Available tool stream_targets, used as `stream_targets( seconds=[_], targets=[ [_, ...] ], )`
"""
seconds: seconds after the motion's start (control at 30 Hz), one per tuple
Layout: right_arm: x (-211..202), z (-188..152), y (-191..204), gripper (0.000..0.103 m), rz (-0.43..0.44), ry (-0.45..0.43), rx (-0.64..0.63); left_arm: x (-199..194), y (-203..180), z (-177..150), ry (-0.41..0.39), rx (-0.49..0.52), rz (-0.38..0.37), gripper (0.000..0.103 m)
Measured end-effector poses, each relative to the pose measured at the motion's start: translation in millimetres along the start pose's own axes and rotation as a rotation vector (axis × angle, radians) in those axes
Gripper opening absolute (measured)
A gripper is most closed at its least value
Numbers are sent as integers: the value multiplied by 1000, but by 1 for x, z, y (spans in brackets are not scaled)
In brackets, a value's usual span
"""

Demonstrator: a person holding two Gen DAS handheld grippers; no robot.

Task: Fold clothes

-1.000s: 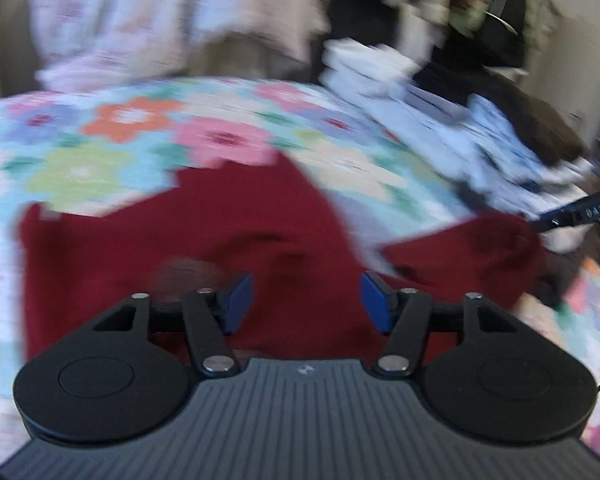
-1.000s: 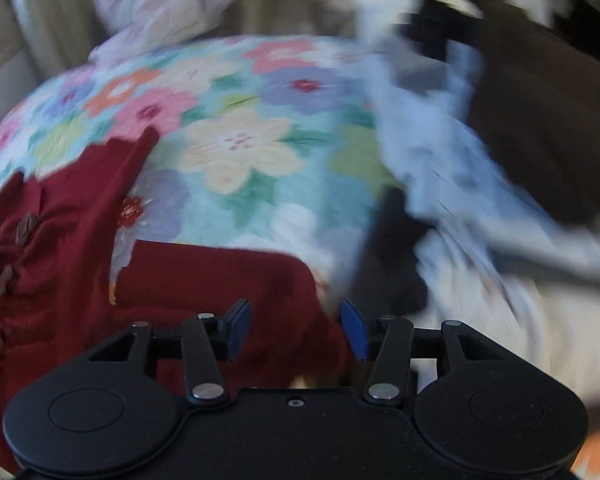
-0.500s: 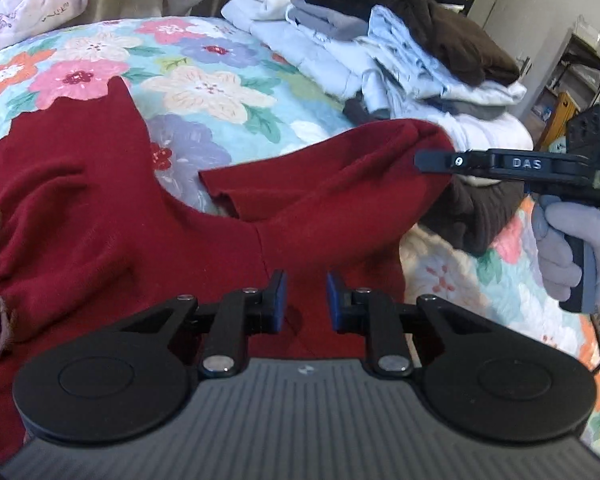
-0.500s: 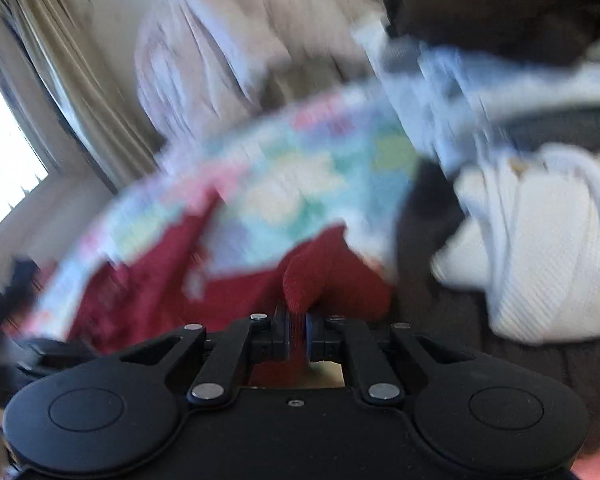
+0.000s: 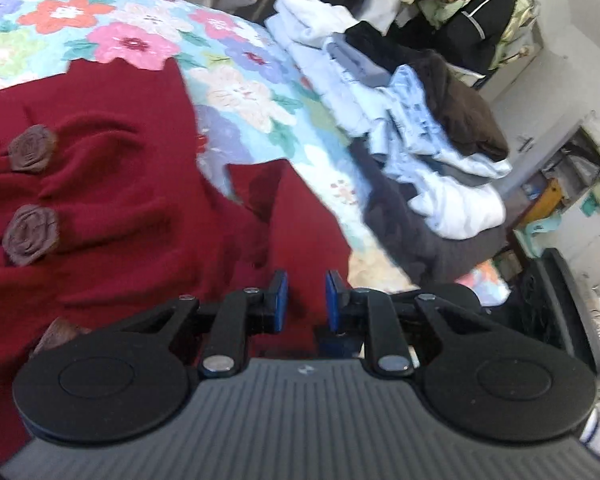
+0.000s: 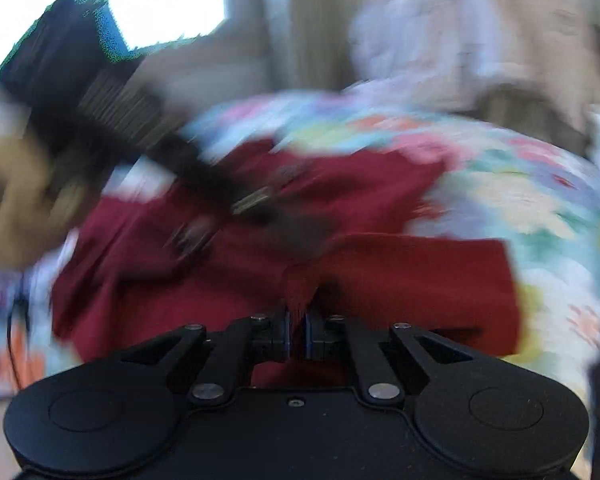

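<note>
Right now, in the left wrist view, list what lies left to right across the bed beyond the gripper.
Red garment with brown rosettes → bare floral quilt → heap of pale blue, white and dark brown clothes.

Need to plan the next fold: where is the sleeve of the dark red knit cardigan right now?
In the left wrist view, the sleeve lies right of the cardigan's brown rosette buttons, on the floral quilt; the right gripper pinches red fabric.
</note>
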State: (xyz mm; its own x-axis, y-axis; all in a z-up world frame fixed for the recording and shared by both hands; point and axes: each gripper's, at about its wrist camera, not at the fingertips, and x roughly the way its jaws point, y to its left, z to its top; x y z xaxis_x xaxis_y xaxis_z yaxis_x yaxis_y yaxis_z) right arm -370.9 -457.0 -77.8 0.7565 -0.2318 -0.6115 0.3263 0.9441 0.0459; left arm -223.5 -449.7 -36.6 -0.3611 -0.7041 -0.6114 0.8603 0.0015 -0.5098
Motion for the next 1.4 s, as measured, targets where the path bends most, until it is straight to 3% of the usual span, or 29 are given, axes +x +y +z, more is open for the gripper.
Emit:
stream_targets(
  seconds=[0.1,0.13,0.17,0.2,0.23,0.27,0.37,0.4,0.53,0.6,0.67,0.77,0.83,0.93,1.03,1.17,1.2,1.33,1.4],
  targets=[
    [12,3,20,9,37,46,-61,6,3,-8,4,51,78,26],
    [12,3,23,9,49,55,-67,11,5,-9,14,59,82,29],
    [13,2,26,9,52,64,-79,18,7,-10,29,61,67,40],
    [13,-1,28,10,57,79,-79,27,10,-11,49,52,45,45],
    [12,-4,31,10,62,91,-79,37,13,-12,73,31,34,45],
    [8,-7,32,10,65,97,-72,45,16,-14,93,18,32,41],
    [-3,-14,32,15,72,119,-40,51,17,-16,81,24,-13,9],
    [-6,-17,30,15,75,138,-25,50,16,-17,72,32,-21,9],
    [-26,-22,17,15,79,163,64,35,1,-19,-7,118,14,8],
    [-41,-22,5,19,54,131,122,20,-4,-22,-77,137,-28,8],
    [-42,-21,-9,22,-12,121,147,3,-7,-29,-145,130,-20,8],
    [-37,-24,-27,24,-121,132,236,-18,0,-36,-212,87,56,8],
    [-33,-26,-34,30,-129,132,264,-38,4,-44,-283,60,139,8],
    [-20,-30,-29,29,-185,210,208,-72,5,-58,-371,13,254,8],
    [-10,-33,-22,29,-199,246,173,-83,6,-71,-319,-62,300,8],
    [-9,-28,-24,27,-201,265,192,-52,7,-91,-173,-60,444,11],
    [-11,-25,-22,26,-210,268,184,-46,12,-95,-139,-77,449,11],
    [-23,-13,-8,29,-224,257,145,-56,12,-93,-122,-68,404,14],
    [-28,-8,-6,29,-208,249,157,-64,6,-90,-143,-54,313,27]
  ],
)
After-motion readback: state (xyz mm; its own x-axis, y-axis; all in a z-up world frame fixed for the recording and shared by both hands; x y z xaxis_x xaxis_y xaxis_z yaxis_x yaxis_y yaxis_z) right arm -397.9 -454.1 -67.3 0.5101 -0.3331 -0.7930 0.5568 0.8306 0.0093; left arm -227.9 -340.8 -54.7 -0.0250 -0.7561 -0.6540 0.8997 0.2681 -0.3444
